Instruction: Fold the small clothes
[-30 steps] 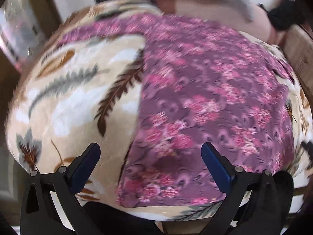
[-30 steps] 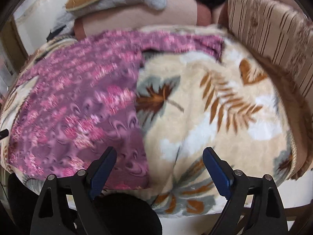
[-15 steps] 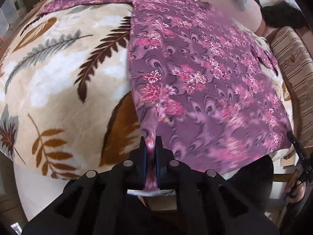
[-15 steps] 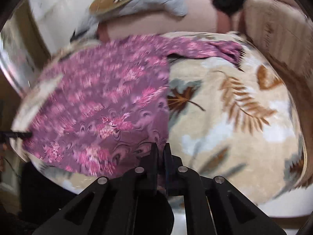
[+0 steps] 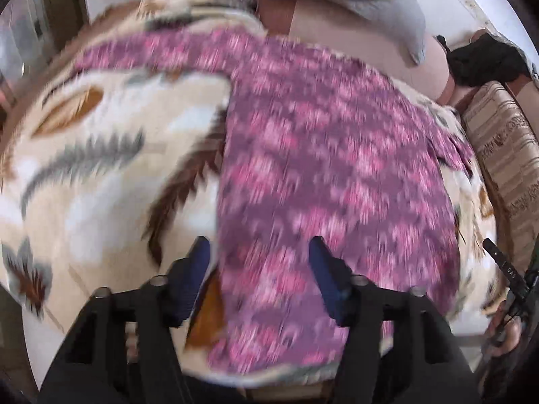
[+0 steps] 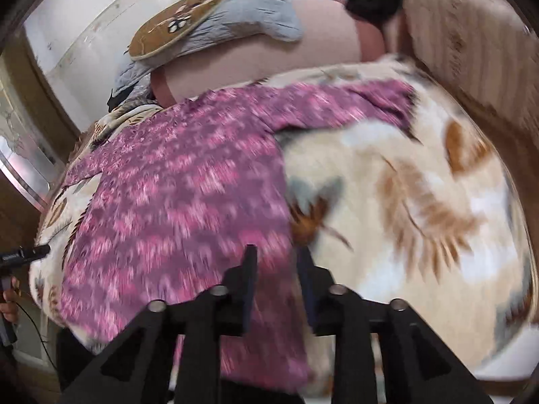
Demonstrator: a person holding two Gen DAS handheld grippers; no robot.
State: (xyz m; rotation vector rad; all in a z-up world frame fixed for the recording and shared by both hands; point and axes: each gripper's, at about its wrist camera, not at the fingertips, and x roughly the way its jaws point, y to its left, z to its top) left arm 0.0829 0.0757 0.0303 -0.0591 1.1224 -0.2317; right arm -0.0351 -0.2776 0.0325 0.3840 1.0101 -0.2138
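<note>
Both grippers, clenched on the shirt (image 5: pixel 330 168) hem 0.5 s ago, have released it. Left gripper (image 5: pixel 261 262) jaws wide apart; right gripper (image 6: pixel 276 269) jaws narrowly parted above the blanket (image 6: pixel 421 202).

Thin matt cloth top (image 5: pixel 330 175), plush blanket (image 5: pixel 101 175)

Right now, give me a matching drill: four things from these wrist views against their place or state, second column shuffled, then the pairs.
1. purple floral long-sleeved top
2. cream leaf-print fleece blanket
3. left hand-held gripper
4. grey quilted cushion

A. fingers wide apart
B. spread flat, sleeves out
C. at the back, by the wall
D. lying under the garment

Pairs: 1-B, 2-D, 3-A, 4-C
</note>
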